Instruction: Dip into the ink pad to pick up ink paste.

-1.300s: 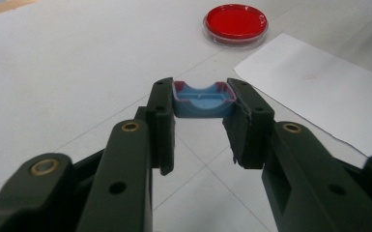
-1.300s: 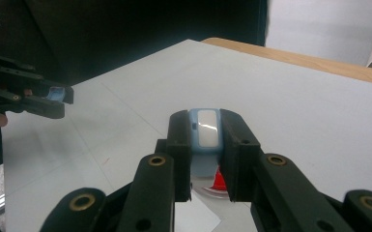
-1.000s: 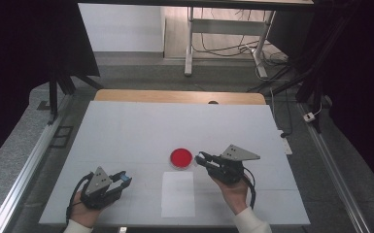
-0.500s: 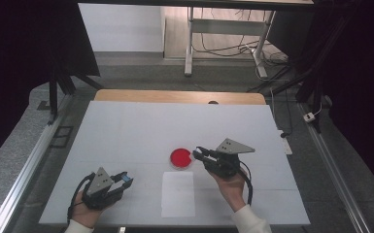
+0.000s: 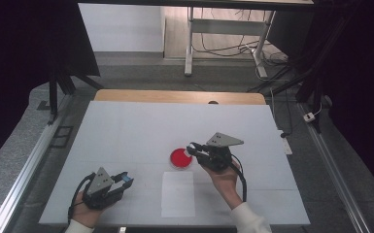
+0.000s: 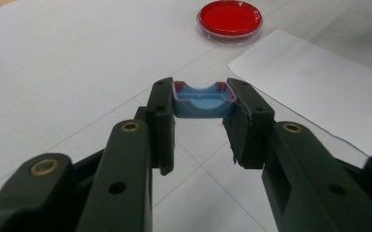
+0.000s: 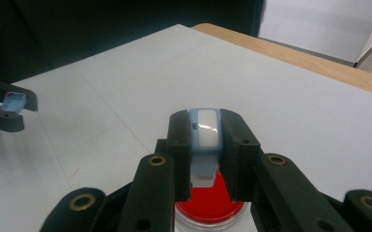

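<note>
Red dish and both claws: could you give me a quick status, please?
Left claw shut on blue cap. Right claw shut on pale-blue piece, above red dish. Nothing in the way.

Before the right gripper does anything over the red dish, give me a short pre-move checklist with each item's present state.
1. Right gripper clamped on the light blue tool: ok, both jaws press its sides.
2. Left gripper clamped on the small blue cap: ok.
3. Tool over the red petri dish: ok; in the right gripper view the dish lies just beneath the jaws.
4. Tool tip touching the dish: cannot tell.
5. Dish lid on or off: cannot tell.
6. White sheet of paper apart from the dish: ok, a gap shows in the high view.
</note>
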`<state>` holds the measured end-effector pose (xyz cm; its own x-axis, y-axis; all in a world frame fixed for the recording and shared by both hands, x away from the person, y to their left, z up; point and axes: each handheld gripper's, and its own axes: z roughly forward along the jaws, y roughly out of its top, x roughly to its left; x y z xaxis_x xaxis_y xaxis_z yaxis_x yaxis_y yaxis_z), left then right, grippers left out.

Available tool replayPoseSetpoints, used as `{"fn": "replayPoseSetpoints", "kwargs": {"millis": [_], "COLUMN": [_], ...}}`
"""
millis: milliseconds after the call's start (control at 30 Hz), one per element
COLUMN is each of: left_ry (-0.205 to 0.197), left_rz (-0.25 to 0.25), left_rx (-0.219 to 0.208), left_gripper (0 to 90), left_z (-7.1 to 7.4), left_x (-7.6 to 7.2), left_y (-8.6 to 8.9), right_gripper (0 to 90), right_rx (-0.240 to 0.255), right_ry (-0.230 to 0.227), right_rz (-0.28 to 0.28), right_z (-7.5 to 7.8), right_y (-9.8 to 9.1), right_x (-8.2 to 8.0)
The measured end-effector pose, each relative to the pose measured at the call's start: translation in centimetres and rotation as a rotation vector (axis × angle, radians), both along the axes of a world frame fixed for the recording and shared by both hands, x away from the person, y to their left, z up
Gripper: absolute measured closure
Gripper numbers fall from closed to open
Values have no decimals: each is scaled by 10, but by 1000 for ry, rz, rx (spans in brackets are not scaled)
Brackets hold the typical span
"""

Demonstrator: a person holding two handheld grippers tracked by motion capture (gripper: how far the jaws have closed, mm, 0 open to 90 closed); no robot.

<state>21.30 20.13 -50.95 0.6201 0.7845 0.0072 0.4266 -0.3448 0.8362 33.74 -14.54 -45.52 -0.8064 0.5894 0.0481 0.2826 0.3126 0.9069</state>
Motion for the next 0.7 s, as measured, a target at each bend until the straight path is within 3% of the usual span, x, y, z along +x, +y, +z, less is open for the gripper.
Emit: {"fn": "replayPoseSetpoints", "kwargs": {"millis": [700], "left_ry": [11], "left_rz": [-1], "left_rx": [5], "left_gripper": [650], "left_z": [-3], "left_x": [2], "left_y": [-2], "right_gripper": [747], "right_rx": [-98], "right_ry": [47], "right_rz": [11], "right_z": [-17], "right_y": [22], "right_x": [26]}}
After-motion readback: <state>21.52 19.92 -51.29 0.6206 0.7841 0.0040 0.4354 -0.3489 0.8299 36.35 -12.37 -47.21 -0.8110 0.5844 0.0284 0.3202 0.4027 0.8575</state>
